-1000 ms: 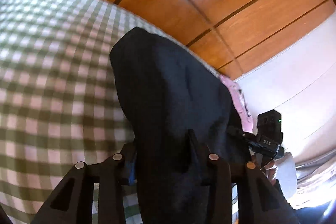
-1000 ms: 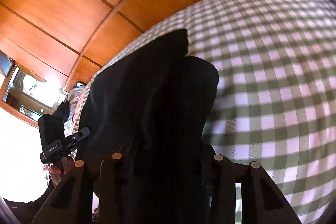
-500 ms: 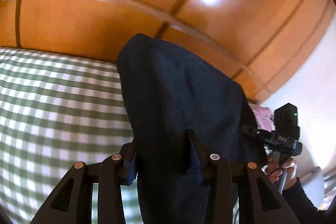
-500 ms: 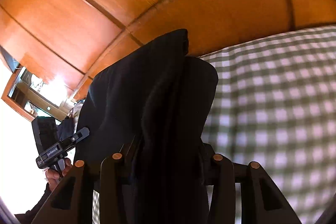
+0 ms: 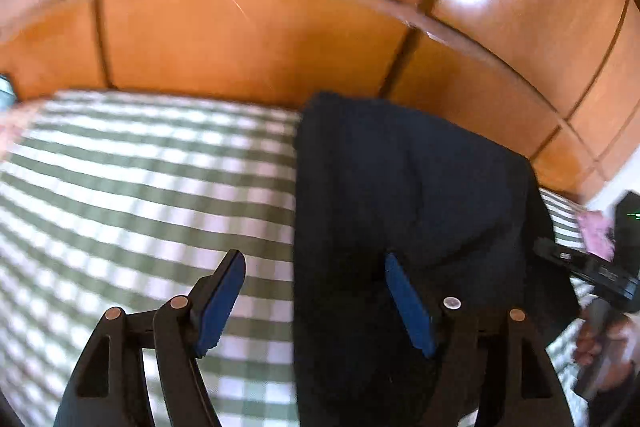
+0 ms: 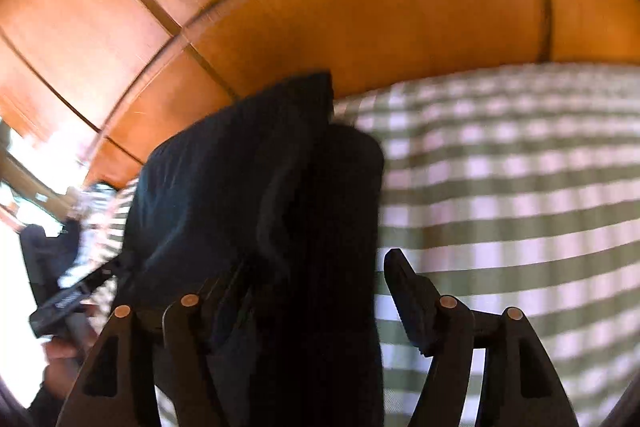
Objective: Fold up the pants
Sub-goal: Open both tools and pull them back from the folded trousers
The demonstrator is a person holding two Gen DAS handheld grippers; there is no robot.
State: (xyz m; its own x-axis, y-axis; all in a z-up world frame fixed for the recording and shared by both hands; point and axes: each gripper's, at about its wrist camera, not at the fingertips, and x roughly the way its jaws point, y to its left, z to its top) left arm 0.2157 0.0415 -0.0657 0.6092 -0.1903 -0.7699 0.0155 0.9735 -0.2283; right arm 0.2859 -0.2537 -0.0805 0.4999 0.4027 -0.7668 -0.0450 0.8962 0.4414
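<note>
The dark navy pants lie folded in a long strip on the green-and-white checked bed cover. My left gripper is open; its blue-padded fingers stand wide apart, the right one over the pants' edge, with no cloth pinched. In the right wrist view the pants run between the fingers of my right gripper, which is also open, its right finger clear of the cloth. The other gripper shows at each view's edge.
A glossy wooden headboard rises behind the bed, also in the right wrist view. A pink item lies at the far right of the bed. A bright window is at the left.
Both grippers have opened and let go of the pants, which were pinched in both before. The pants now rest on the bed. Both views have tilted down toward the cover.
</note>
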